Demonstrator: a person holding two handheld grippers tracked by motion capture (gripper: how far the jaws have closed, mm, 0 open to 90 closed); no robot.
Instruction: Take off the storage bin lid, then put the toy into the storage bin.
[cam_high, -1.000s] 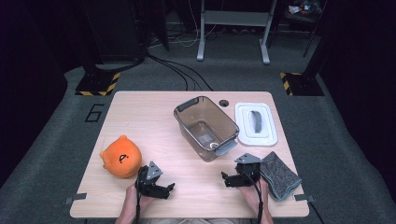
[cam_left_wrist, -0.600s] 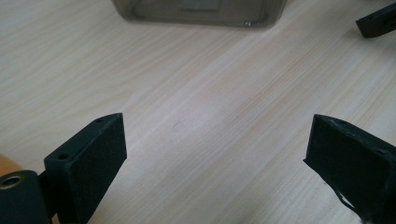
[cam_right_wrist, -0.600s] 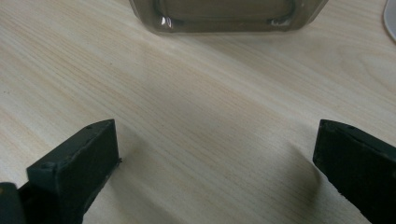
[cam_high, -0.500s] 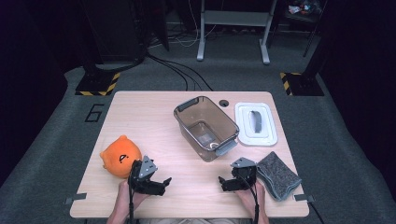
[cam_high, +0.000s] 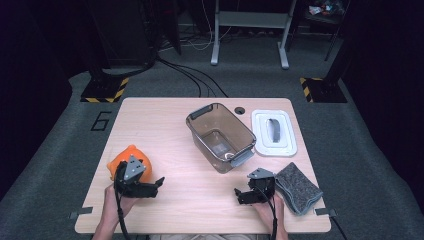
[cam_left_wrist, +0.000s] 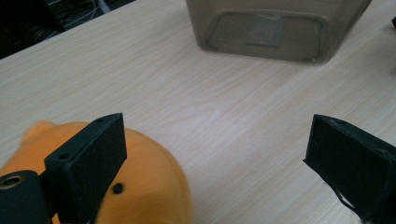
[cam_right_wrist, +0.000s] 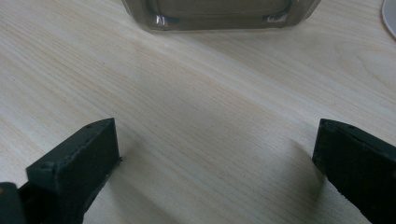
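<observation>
Jaws: both pairs stood wide apart, gripping nothing; left gripper (cam_high: 159, 182), right gripper (cam_high: 239, 193).
Count: two grippers, one orange toy, one cloth, one tub, one lid.
Orange toy (cam_high: 120, 164): rounded, bright orange, near left of desk (cam_high: 160, 125), just beside the left jaws.
Nearby: grey cloth (cam_high: 298, 187).
Farther: clear tub (cam_high: 220, 135), white lid (cam_high: 273, 133).

Light wood tabletop (cam_high: 165, 125) carries: orange toy (cam_high: 125, 162) front left, clear bin (cam_high: 220, 136) centre, white lid (cam_high: 273, 132) right, grey cloth (cam_high: 298, 187) front right.
</observation>
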